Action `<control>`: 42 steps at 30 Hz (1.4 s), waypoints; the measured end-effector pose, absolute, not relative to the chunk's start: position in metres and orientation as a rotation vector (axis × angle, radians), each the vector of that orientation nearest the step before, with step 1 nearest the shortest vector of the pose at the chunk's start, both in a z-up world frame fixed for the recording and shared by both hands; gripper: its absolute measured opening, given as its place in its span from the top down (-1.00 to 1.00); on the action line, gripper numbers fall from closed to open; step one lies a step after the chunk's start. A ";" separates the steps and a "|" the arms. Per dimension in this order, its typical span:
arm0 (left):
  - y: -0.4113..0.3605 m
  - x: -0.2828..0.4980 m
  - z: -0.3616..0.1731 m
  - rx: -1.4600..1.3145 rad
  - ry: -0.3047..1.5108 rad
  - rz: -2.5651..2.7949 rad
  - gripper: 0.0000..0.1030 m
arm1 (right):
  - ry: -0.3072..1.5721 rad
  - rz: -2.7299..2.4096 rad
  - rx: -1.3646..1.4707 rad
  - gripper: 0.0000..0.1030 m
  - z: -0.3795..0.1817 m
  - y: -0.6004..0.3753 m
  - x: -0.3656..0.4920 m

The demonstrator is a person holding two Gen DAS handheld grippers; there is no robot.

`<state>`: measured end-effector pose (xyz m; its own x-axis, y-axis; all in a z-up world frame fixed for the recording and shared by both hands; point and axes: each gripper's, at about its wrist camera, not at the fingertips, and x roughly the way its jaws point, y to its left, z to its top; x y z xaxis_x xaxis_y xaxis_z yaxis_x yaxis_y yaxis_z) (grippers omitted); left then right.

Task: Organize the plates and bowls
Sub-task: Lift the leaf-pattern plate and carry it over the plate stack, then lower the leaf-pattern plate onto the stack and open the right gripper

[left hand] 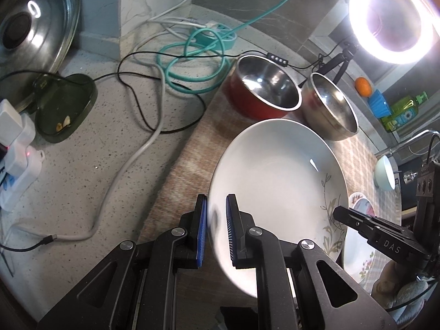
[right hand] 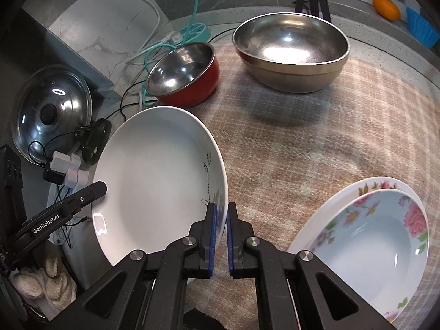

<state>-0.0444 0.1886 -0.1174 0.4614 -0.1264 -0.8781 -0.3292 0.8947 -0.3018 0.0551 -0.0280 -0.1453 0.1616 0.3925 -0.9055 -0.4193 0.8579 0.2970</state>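
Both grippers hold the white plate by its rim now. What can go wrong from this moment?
1. The white plate hangs tilted, held only at opposite rim edges by the left gripper and right gripper; glazed ceramic may slip out.
2. The flowered bowl sits close on the right; a swing could knock it.
3. The red bowl lies just behind the plate's far edge.

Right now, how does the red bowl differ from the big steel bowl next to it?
The red bowl is smaller and red outside; the big steel bowl is larger and bare metal all over. The red bowl sits at the checked cloth's edge by the cables, the steel bowl fully on it. Both are upright, empty and shiny inside.
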 end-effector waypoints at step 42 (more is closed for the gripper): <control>0.042 -0.001 -0.107 -0.264 1.148 -0.192 0.77 | 1.245 0.308 0.155 0.88 -0.122 -0.192 0.028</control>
<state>-0.0009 0.0421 -0.1070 0.3998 -0.2836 -0.8716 0.0148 0.9528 -0.3032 0.0280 -0.1925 -0.1216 0.2861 0.3134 -0.9055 -0.1458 0.9482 0.2821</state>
